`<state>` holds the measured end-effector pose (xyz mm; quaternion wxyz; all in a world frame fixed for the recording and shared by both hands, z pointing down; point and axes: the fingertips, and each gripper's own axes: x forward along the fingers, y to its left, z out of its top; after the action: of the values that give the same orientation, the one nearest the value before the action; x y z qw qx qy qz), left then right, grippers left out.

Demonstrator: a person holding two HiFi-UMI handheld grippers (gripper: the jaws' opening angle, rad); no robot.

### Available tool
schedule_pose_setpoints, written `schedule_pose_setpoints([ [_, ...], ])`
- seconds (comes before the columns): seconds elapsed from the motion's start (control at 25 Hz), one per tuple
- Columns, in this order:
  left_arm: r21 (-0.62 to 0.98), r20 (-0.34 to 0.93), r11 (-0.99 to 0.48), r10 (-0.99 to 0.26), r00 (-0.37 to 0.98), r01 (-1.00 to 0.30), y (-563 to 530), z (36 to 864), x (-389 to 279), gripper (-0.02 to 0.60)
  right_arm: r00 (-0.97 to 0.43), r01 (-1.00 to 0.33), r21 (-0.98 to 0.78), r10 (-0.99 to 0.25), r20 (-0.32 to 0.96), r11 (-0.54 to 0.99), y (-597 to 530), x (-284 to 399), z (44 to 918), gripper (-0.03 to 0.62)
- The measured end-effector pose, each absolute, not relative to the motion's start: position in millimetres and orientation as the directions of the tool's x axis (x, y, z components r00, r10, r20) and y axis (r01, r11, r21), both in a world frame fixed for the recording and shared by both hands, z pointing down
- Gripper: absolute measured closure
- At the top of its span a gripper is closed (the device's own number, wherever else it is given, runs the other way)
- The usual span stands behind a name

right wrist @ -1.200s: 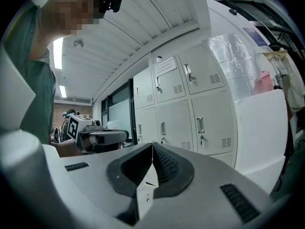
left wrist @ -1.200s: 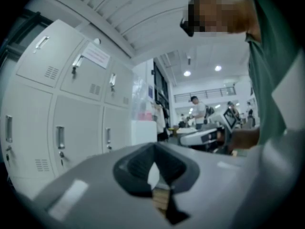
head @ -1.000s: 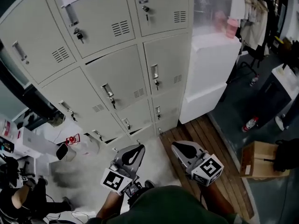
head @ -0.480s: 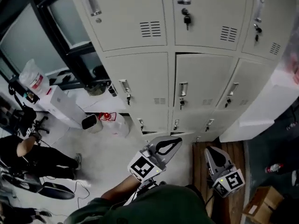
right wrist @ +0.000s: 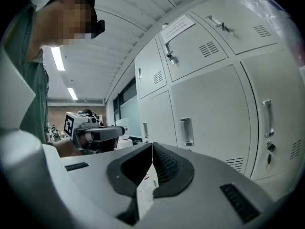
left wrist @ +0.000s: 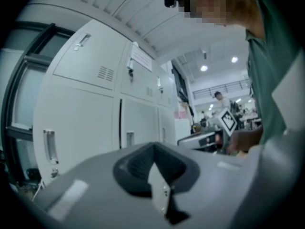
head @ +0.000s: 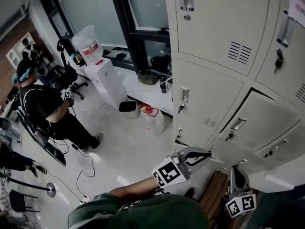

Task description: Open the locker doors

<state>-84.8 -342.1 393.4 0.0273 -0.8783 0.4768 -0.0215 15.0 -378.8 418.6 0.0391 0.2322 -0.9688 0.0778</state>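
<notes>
Approach step: left gripper (head: pixel 202 155) and right gripper (head: pixel 236 170), both closed, empty, are facing lockers (head: pixel 214 42); next likely needing jaws parting onto 1 handle (head: pixel 184 95).

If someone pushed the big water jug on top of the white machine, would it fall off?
Probably not easily: the water jug sits on the white dispenser and looks big, so it is likely heavy if full. A hard shove might rock the tall, narrow dispenser.

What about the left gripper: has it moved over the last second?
Yes. The left gripper has shifted leftward along the lockers: earlier it was below the middle column, and now it is near the foot of the leftmost column.
</notes>
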Motion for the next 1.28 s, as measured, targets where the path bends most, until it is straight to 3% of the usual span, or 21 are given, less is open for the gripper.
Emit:
schedule_pose_setpoints([
  [0.36, -0.076, 0.038, -0.393, -0.920, 0.391, -0.917, -392, 389, -96, 0.578, -0.956, -0.286, -0.145, -0.272, 0.109, 0.947, -450, -15, 420, 0.589],
  [0.64, -0.057, -0.001, -0.311, -0.950, 0.311, -0.949, -436, 388, -89, 0.578, -0.966, -0.237, -0.086, -0.225, 0.128, 0.968, -504, -23, 422, 0.588],
  [1.28, -0.033, 0.018, -0.375, -0.927, 0.374, -0.927, -517, 407, -110, 0.578, -0.951, -0.261, -0.041, -0.250, 0.180, 0.965, -540, -75, 429, 0.580],
])
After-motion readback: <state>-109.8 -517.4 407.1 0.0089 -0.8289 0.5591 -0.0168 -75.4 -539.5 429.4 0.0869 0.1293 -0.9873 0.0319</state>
